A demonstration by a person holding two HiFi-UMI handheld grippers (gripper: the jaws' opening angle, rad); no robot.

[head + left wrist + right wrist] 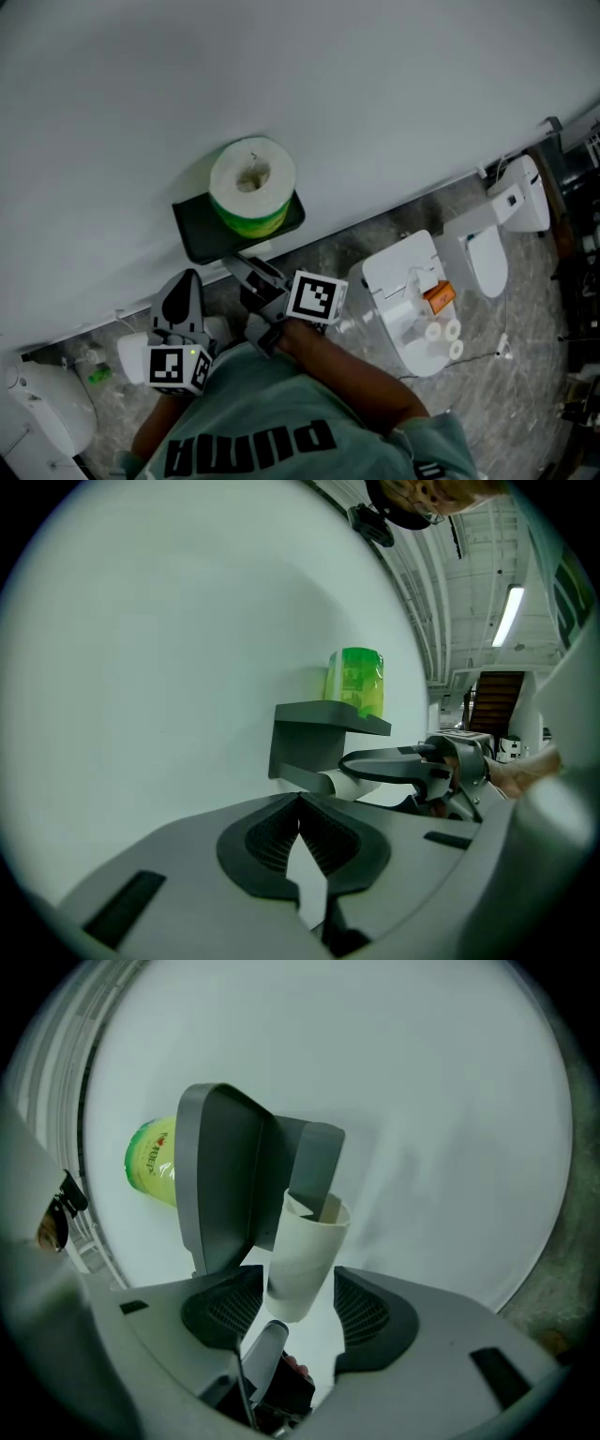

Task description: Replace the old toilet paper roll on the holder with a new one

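Right hand-held gripper (298, 1283), jaws apart, straddles the empty white cardboard tube (309, 1241) on the dark grey wall holder (220, 1176), probably to slide it off. Left hand-held gripper (300, 803) is closed and empty. The green-wrapped new roll (251, 187) waits atop the holder, at 12 o'clock.

Soft, even light filled the head view. The white wall (281, 66) read bright, while the floor (525, 375) at the right edge fell dim. A faint shadow lay on the wall beside the wrapped roll (251, 187). Both gripper views bowed strongly, with black corners. A ceiling strip light (512, 613) glared, and the nearest foreground looked soft.
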